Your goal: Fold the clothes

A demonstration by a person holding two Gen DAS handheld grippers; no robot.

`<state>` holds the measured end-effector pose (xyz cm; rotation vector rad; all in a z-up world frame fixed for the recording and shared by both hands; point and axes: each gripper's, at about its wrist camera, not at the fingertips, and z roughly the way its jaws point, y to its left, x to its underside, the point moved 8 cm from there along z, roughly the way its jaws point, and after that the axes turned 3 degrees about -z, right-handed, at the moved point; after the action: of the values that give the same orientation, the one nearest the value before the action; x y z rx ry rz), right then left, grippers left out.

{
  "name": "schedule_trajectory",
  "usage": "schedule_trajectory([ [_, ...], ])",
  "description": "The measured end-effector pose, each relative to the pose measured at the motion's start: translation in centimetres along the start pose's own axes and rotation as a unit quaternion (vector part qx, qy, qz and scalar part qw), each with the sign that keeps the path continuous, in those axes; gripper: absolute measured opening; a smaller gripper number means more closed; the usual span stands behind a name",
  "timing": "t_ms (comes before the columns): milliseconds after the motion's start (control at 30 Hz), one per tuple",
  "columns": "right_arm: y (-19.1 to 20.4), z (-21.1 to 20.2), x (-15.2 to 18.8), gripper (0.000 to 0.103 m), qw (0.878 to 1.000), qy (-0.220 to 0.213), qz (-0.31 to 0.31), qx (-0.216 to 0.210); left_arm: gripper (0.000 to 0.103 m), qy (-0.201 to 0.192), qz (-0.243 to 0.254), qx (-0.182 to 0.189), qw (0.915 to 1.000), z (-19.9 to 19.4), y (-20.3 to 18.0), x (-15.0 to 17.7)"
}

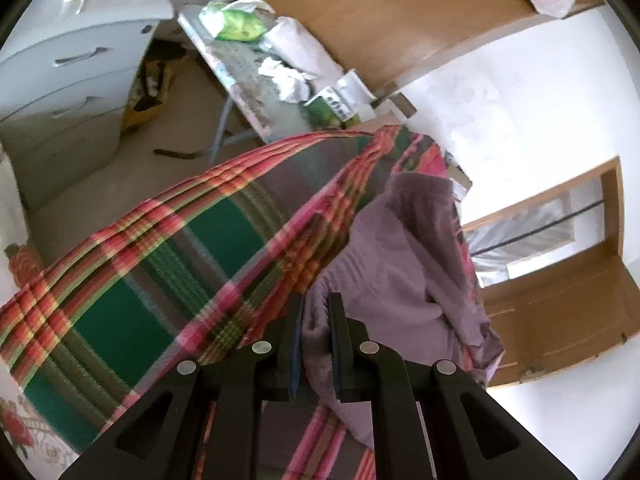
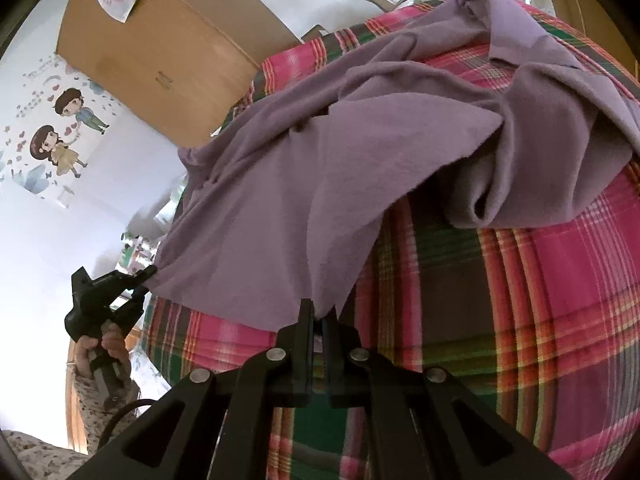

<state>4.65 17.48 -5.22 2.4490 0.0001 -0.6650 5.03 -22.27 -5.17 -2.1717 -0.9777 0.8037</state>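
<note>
A purple garment [image 2: 320, 184] lies spread and rumpled over a plaid sheet [image 2: 520, 320] of pink, green and brown. My right gripper [image 2: 319, 322] is shut on the garment's near hem. My left gripper [image 1: 316, 320] is shut on another edge of the purple garment [image 1: 384, 264]; from the right wrist view the left gripper [image 2: 150, 274] pinches the hem's left corner, held by a hand [image 2: 100, 344]. The hem stretches lifted between the two grippers, and the far part with the sleeve stays bunched on the sheet.
The plaid sheet [image 1: 160, 280] covers a raised surface that drops off at its edge. Beyond stand a cluttered folding table [image 1: 256, 80], a white drawer unit [image 1: 72, 80], a wooden wardrobe [image 1: 400, 20] and a wooden door [image 1: 560, 320]. A white wall [image 2: 60, 220] with cartoon stickers lies left.
</note>
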Motion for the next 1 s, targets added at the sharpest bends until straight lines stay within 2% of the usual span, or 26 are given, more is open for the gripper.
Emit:
schedule_trajectory([
  [133, -0.2, -0.1, -0.5, 0.006, 1.0, 0.001, -0.013, 0.001, 0.012, 0.003, 0.008, -0.006, 0.9999, 0.1, -0.2, 0.1],
  [233, -0.3, -1.7, -0.9, 0.006, 0.999, -0.018, -0.041, 0.021, 0.013, 0.008, 0.015, -0.009, 0.9998, 0.0, -0.3, 0.3],
  [267, -0.3, -2.3, -1.0, 0.008, 0.998, -0.025, -0.051, 0.029, 0.013, 0.009, 0.018, -0.01, 0.9998, 0.0, -0.3, 0.3],
  [367, -1.7, -4.7, -1.5, 0.023, 0.996, -0.054, -0.05, 0.053, 0.016, 0.004, 0.03, -0.02, 0.9993, -0.5, -0.5, 0.6],
  [467, -4.7, -7.4, -2.0, 0.024, 0.992, -0.092, -0.019, 0.089, 0.016, -0.018, 0.071, -0.033, 0.9968, -1.8, -1.4, 1.1],
  [533, -6.8, -9.2, -2.3, 0.03, 0.987, -0.117, 0.002, 0.112, 0.016, -0.033, 0.098, -0.029, 0.9942, -2.9, -2.5, 1.4],
  [600, -8.8, -10.9, -2.6, 0.038, 0.98, -0.142, 0.019, 0.139, 0.026, -0.039, 0.128, -0.015, 0.9909, -3.5, -4.1, 1.8],
  [700, -11.5, -12.5, -2.9, 0.04, 0.966, -0.169, 0.033, 0.191, 0.028, -0.032, 0.19, 0.013, 0.9812, -3.5, -7.2, 3.6],
  [767, -13.0, -13.3, -3.0, 0.04, 0.959, -0.175, 0.041, 0.219, 0.028, -0.02, 0.217, 0.018, 0.9759, -3.0, -8.5, 4.8],
  [800, -13.5, -13.4, -2.9, 0.042, 0.959, -0.176, 0.053, 0.215, 0.028, -0.015, 0.231, 0.018, 0.9726, -2.7, -9.2, 5.5],
  [867, -13.9, -13.3, -2.7, 0.043, 0.968, -0.177, 0.083, 0.159, 0.028, -0.006, 0.26, 0.018, 0.9654, -2.2, -10.5, 6.7],
  [933, -14.1, -13.1, -2.9, 0.043, 0.968, -0.179, 0.093, 0.15, 0.028, 0.003, 0.284, 0.031, 0.9584, -1.6, -11.6, 7.9],
  [1000, -14.3, -12.9, -3.1, 0.043, 0.967, -0.182, 0.1, 0.15, 0.028, 0.034, 0.298, 0.047, 0.9528, -0.6, -12.9, 9.6],
])
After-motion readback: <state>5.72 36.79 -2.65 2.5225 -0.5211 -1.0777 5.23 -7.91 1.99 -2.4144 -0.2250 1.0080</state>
